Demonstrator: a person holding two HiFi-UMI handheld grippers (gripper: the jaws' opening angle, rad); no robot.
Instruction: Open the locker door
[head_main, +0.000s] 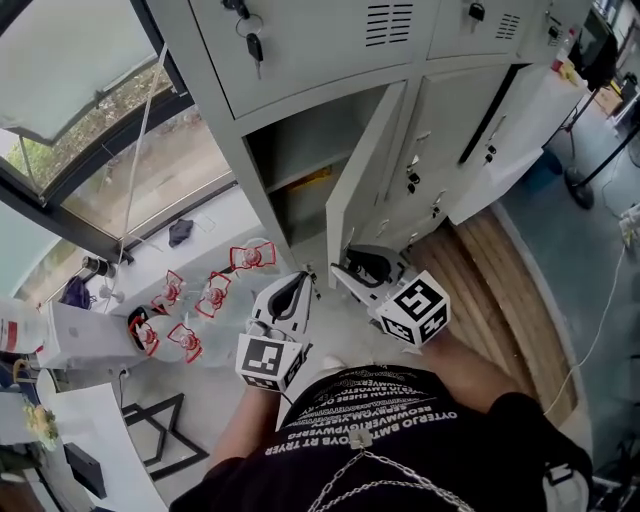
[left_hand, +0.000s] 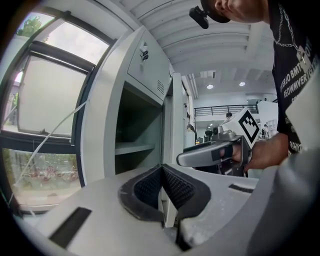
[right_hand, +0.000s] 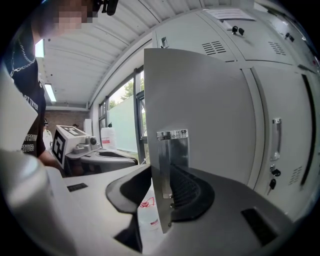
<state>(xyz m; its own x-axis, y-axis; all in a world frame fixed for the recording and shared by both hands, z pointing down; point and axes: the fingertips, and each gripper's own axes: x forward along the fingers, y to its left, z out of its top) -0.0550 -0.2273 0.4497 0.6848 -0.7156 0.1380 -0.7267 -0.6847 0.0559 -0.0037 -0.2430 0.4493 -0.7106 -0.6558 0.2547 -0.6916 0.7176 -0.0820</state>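
The grey locker door stands swung out from its open compartment, which has a shelf inside. My right gripper is at the door's lower free edge. In the right gripper view the door runs between the jaws, and the right gripper is shut on the edge by the chrome handle. My left gripper hovers just left of it, in front of the opening, touching nothing. In its own view the left gripper is shut and empty, facing the open compartment.
Keys hang from the locker above. More lockers stand to the right, one with its door ajar. Several red-and-white items lie on the floor by the window. A white box and a black frame are at lower left.
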